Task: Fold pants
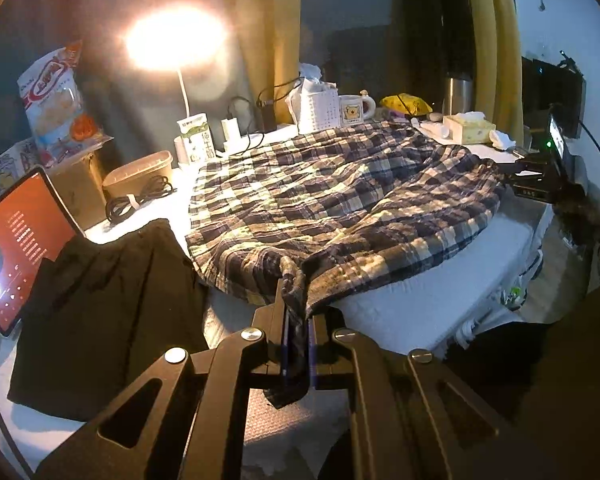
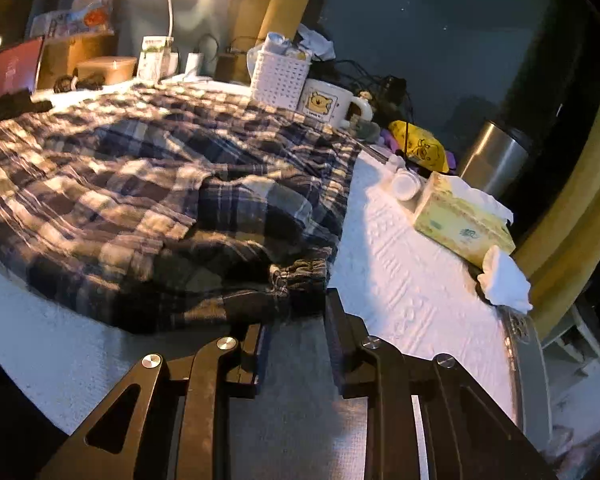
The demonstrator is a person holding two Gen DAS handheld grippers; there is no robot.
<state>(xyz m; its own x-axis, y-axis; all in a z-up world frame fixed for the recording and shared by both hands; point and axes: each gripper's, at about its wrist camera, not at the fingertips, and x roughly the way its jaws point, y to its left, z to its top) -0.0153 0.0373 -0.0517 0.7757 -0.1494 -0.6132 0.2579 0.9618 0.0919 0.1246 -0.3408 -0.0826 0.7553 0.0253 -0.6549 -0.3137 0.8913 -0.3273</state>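
Plaid pants (image 1: 340, 200) pinched in left tool (image 1: 296, 304); right tool (image 2: 296, 312) seemingly ungripped.

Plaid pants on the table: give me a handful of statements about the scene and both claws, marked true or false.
1. The left claw is shut on an edge of the plaid pants. True.
2. The right claw has clamped the pants. False: its jaws stand apart at the elastic cuff, not pressing it.
3. A black garment lies beside the plaid pants. True.
4. The bear mug sits on top of the tissue box. False: they stand apart; the mug is next to the white basket.
5. The lamp is off. False: it glows brightly.
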